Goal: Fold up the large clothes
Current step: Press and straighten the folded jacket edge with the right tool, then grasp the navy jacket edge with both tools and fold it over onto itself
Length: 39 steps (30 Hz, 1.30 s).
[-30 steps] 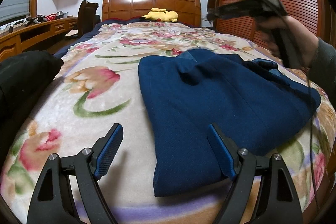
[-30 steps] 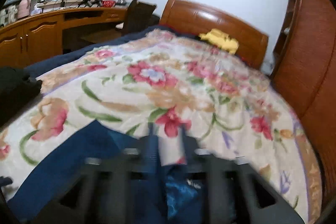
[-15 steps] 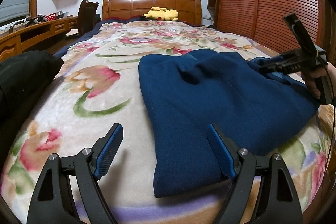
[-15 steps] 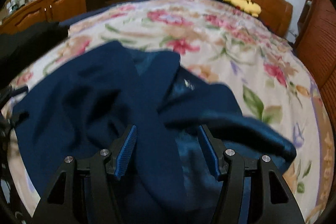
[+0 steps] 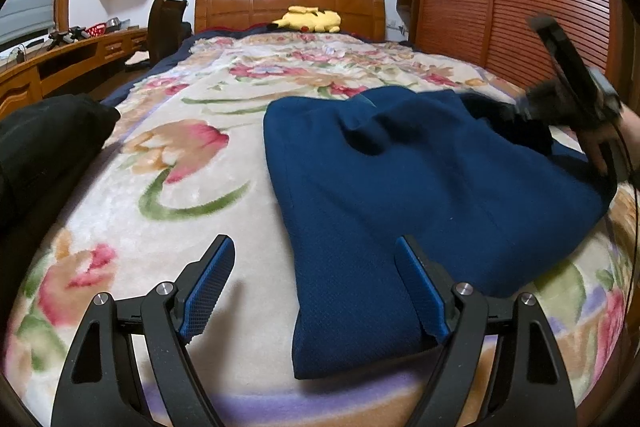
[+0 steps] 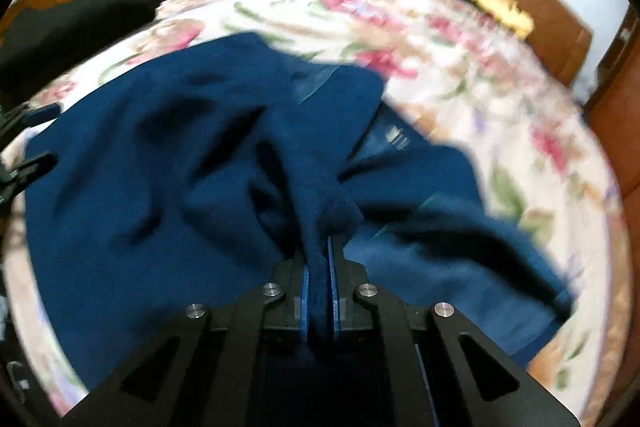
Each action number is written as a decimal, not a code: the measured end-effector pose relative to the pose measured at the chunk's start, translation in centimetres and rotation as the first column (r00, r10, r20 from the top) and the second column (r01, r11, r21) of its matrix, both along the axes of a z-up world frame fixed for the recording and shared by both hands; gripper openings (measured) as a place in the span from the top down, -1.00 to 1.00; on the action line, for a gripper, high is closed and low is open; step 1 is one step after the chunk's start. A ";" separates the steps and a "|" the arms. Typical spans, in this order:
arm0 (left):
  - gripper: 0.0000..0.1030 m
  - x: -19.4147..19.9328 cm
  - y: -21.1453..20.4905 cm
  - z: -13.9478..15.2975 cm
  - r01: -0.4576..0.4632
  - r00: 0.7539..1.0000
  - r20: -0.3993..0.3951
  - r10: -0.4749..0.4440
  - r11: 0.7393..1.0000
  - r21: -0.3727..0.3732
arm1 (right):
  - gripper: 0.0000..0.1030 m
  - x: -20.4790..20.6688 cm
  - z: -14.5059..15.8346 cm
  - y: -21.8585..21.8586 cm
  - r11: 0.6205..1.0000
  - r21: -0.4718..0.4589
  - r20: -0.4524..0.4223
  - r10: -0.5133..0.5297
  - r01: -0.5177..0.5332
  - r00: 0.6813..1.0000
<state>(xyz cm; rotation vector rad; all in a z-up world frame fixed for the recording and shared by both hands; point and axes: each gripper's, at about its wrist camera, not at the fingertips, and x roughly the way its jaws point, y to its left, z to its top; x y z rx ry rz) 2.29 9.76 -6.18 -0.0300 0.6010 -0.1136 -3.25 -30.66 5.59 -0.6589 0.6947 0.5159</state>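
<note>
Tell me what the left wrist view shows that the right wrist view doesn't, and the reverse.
Left wrist view only: the left tool open, its pads clear of the fabric above the near hem of the blue garment; the right tool seen from outside at the garment's far side, blurred, with the hand holding it.

Right wrist view only: the right tool shut on a bunched ridge of the garment; a small label on the inner fabric.

Both: the garment on the floral blanket, the yellow plush toy by the wooden headboard, and a black garment.
</note>
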 end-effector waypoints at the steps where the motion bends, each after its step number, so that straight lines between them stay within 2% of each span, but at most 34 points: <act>1: -0.62 0.1 0.0 0.0 0.002 1.000 -0.006 -0.002 1.000 0.000 | 0.88 1.0 0.7 0.3 1.000 -0.001 0.044 -0.027 0.027 0.999; 3: -0.62 0.0 0.1 0.0 0.001 1.000 -0.004 -0.001 1.000 -0.001 | 0.89 3.1 2.3 1.2 0.997 -0.002 0.156 -0.074 0.075 0.985; 5: -0.62 -0.1 0.1 0.1 0.002 1.000 0.004 -0.002 1.000 0.000 | 0.89 5.0 3.9 2.2 0.994 0.057 0.225 -0.105 0.094 0.969; 7: -0.62 -0.1 0.0 0.0 -0.005 1.000 0.000 0.005 1.000 0.006 | 0.87 6.2 4.2 3.3 0.989 0.105 0.266 -0.131 0.106 0.955; 8: -0.62 -0.1 0.1 0.0 -0.009 1.000 -0.003 0.009 1.000 0.007 | 0.81 6.8 3.6 3.9 0.989 0.093 0.269 -0.132 0.111 0.954; 9: -0.62 -0.1 0.1 0.0 -0.011 1.000 -0.005 0.011 1.000 0.006 | 0.49 7.6 2.5 4.4 0.991 0.047 0.251 -0.136 0.129 0.958; 10: -0.62 0.0 0.1 0.0 -0.010 1.000 -0.009 0.010 1.000 0.003 | 0.07 8.5 1.3 4.4 0.990 0.009 0.207 -0.140 0.141 0.968; 12: -0.62 0.1 0.2 0.2 -0.008 1.000 -0.017 0.007 1.000 -0.008 | -0.16 9.3 -0.1 3.0 0.987 0.003 0.148 -0.162 0.163 0.976; 16: -0.62 0.5 0.7 1.6 0.004 1.000 -0.023 -0.005 1.000 -0.031 | -0.23 9.4 0.9 -3.9 0.968 0.092 0.135 -0.244 0.233 0.960; 20: -0.62 1.8 0.5 4.1 0.017 1.000 0.022 -0.017 1.000 -0.008 | -0.23 9.8 1.1 -12.3 0.916 0.146 0.120 -0.391 0.373 0.913; 23: -0.62 4.5 -0.1 5.3 0.024 1.000 0.017 -0.025 1.000 0.019 | -0.23 11.7 -0.4 -17.2 0.875 0.201 0.027 -0.455 0.441 0.890; 25: -0.61 6.5 -0.4 5.6 0.031 0.999 -0.009 -0.031 0.999 0.026 | -0.23 12.4 -1.8 -19.1 0.851 0.268 -0.057 -0.454 0.452 0.889; 27: -0.61 8.6 -0.7 5.7 0.031 0.999 -0.032 -0.029 0.998 0.051 | -0.23 12.9 -2.9 -20.0 0.837 0.328 -0.108 -0.428 0.439 0.897; 29: -0.60 10.4 -1.0 5.8 0.026 0.999 -0.047 -0.022 0.996 0.083 | -0.23 13.3 -3.6 -20.2 0.840 0.348 -0.116 -0.402 0.416 0.908; 34: -0.55 15.8 -0.5 4.6 0.017 0.992 -0.127 -0.008 0.997 0.071 | -0.23 12.7 -4.2 -19.5 0.869 0.337 -0.069 -0.362 0.363 0.930; 36: -0.55 17.9 -0.3 3.6 0.000 0.986 -0.166 0.016 0.996 0.092 | -0.22 12.3 -4.2 -19.8 0.876 0.347 -0.064 -0.335 0.336 0.940; 39: -0.55 20.4 0.2 2.3 -0.017 0.974 -0.223 0.040 0.995 0.102 | -0.04 11.3 -3.5 -19.7 0.875 0.378 -0.069 -0.300 0.303 0.951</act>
